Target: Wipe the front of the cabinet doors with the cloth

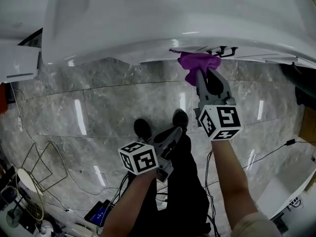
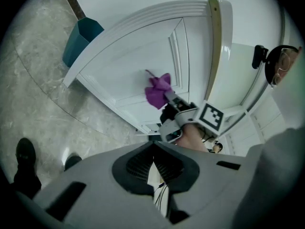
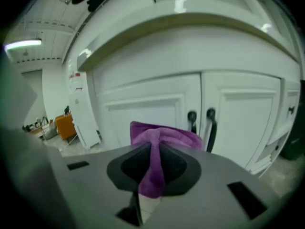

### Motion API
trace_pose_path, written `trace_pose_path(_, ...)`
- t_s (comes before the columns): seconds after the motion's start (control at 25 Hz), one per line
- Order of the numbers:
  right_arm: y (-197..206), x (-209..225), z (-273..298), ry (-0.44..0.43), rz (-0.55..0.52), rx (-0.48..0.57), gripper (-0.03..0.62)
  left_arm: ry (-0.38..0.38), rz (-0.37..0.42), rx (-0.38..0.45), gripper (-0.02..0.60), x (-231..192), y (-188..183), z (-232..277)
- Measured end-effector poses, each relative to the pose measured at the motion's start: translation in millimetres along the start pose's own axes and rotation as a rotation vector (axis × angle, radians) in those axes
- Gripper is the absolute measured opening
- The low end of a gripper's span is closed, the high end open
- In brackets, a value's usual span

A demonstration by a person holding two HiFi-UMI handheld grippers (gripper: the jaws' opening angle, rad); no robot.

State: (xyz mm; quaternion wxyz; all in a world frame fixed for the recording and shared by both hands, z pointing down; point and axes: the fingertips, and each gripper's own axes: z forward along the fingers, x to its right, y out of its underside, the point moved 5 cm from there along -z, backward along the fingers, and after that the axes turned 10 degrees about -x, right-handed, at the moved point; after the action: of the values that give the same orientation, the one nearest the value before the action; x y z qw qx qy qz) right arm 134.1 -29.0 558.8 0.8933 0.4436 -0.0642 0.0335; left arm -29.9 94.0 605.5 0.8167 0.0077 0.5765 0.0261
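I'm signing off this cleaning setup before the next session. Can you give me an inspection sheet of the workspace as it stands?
Surface: grey marble floor, glossy, no spill seen.
Job's things: purple cloth held up at the white cabinet doors, beside their dark handles.
Clutter: wire rack on the floor at the left; teal bin by the cabinet.
Grippers: right gripper shut on the cloth; left gripper shut, nothing between its fingers, held back near the person's legs.
Cables: loose cables trail across the floor on both sides.
Surroundings: an orange object stands further off; too small to identify.
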Motion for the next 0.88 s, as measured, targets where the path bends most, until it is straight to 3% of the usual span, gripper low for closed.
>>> trace_pose_path(0.08,-36,0,-21,0.017,0.027,0.088,0.058,0.028,-0.022,-0.018,0.008,10,11,4)
trace_pose_path(0.16,-62,2,-31,0.041,0.004,0.131,0.058,0.03,-0.005,-0.09,0.008,16,29,9)
trace_pose_path(0.32,-78,6,-19,0.059,-0.013,0.139,0.058,-0.002,0.056,-0.177,0.008,14,42,11)
trace_pose_path(0.56,-34,24,31,0.109,0.032,0.025,0.058,0.004,0.046,-0.107,0.008,8,17,11)
trace_pose_path(0.76,11,38,69,0.108,-0.007,-0.064,0.058,-0.021,0.062,-0.103,0.008,-8,11,15)
trace_pose_path(0.88,39,45,92,0.114,0.034,-0.12,0.057,-0.028,0.051,-0.09,0.008,-19,10,20)
